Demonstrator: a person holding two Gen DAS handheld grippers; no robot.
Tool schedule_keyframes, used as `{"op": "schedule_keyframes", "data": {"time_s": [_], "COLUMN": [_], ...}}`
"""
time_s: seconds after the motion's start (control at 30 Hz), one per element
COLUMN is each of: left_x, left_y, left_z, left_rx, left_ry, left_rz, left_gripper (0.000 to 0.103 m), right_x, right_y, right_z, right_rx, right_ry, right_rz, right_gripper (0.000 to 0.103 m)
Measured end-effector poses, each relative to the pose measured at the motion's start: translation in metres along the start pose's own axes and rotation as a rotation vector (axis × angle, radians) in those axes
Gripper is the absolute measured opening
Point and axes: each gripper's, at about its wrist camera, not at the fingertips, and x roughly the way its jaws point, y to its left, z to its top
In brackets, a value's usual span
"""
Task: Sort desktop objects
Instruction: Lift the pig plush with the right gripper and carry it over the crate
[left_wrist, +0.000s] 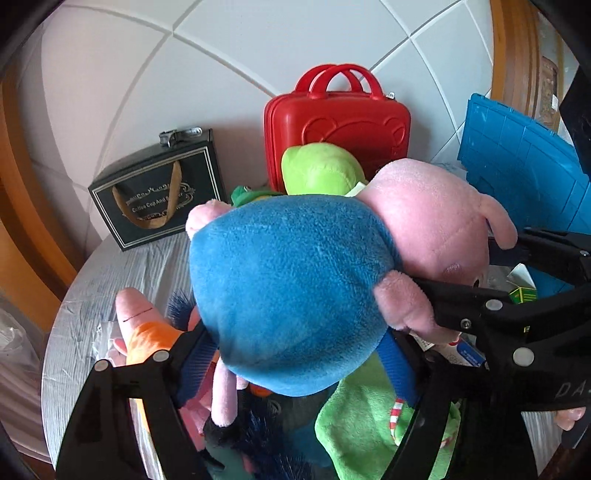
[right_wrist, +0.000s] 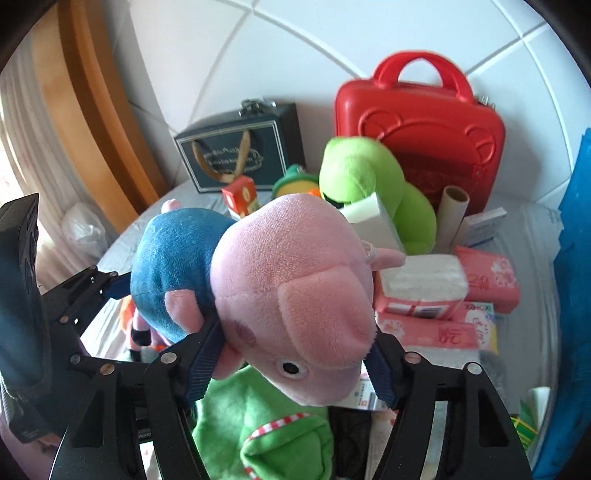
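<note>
A plush pig with a blue body (left_wrist: 288, 288) and a pink head (right_wrist: 295, 288) hangs above a pile of soft toys. My left gripper (left_wrist: 299, 369) is shut on its blue body, with a blue pad pressed into each side. My right gripper (right_wrist: 295, 365) is shut on the pink head, just under the pig's eye. In the left wrist view the right gripper's black fingers (left_wrist: 480, 306) come in from the right onto the head. In the right wrist view the left gripper's fingers (right_wrist: 92, 288) reach the body from the left.
A red case (right_wrist: 421, 122) and a dark gift box (left_wrist: 159, 195) stand at the back against the tiled wall. Green plush toys (right_wrist: 266, 424) (left_wrist: 321, 170), an orange plush (left_wrist: 147, 332), pink tissue packs (right_wrist: 480, 280) and a cardboard tube (right_wrist: 452, 214) crowd the grey-covered table (left_wrist: 74, 314). A blue crate (left_wrist: 517, 166) stands at the right.
</note>
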Motion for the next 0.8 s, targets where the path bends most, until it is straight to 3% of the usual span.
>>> {"op": "schedule_keyframes", "data": {"time_s": [0.37, 0.53, 0.8], "left_x": [-0.095, -0.119, -0.158], "left_y": [-0.058, -0.098, -0.152], "left_z": [0.016, 0.025, 0.043], "left_rx": [0.002, -0.023, 0.043], "left_ry": [-0.145, -0.189, -0.260], "left_rz": [0.055, 0.058, 0.038], "left_gripper": [0.080, 0.081, 0.081], "right_x": [-0.110, -0.155, -0.219], "right_y": [-0.003, -0.021, -0.053], "right_z": [-0.004, -0.009, -0.019], "right_rx": [-0.056, -0.116, -0.113], "right_ry": [-0.142, -0.173, -0.243], "right_rz": [0.010, 0.002, -0.024], "right_gripper": [0.069, 0.069, 0.069]}}
